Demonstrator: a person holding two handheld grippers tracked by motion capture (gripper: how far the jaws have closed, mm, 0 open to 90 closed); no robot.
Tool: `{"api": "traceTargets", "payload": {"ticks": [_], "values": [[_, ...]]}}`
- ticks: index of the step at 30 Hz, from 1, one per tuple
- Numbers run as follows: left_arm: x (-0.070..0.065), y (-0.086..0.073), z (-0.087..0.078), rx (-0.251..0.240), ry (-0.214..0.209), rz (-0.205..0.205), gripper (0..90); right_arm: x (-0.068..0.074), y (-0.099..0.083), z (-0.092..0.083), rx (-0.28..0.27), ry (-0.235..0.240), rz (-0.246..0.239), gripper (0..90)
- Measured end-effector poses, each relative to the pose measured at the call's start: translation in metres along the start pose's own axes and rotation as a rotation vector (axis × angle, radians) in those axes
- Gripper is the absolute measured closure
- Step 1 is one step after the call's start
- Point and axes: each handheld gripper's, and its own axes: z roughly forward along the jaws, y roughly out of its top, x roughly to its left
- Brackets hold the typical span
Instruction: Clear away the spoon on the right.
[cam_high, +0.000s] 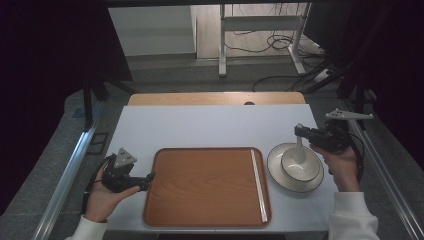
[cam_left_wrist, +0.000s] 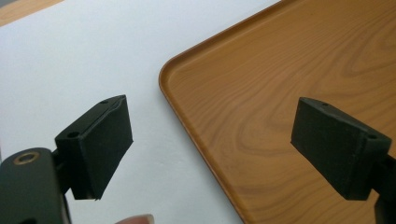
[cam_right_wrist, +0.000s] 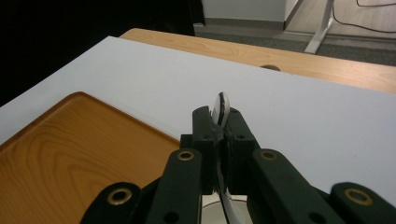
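While the right tongs (cam_high: 300, 131) grip the white spoon (cam_high: 299, 147) above the bowl (cam_high: 301, 165), transfer remains pending. Left tongs (cam_high: 150, 177) wait released beside the empty tray (cam_high: 207, 185).

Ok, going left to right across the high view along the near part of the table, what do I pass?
Left gripper, jaws open → wooden tray → white chopsticks lying along the tray's right edge → plate with a bowl on it → right gripper, shut on a white spoon.

Dim room, dark vignetted edges, evenly lit tabletop, soft focus
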Motion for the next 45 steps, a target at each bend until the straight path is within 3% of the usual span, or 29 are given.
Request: {"api": "traceTargets", "payload": {"ticks": [13, 28, 45], "values": [[-0.002, 0.0, 0.001, -0.009, 0.003, 0.002, 12.3, 0.026, 0.009, 0.001, -0.015, 0.067, -0.062, 85.6], [-0.001, 0.0, 0.001, -0.003, 0.001, 0.004, 12.3, 0.061, 0.011, 0.022, 0.06, 0.133, -0.14, 85.6], [-0.001, 0.0, 0.0, -0.004, 0.002, 0.006, 12.2, 0.089, 0.004, 0.047, 0.149, 0.189, -0.202, 85.6]]}}
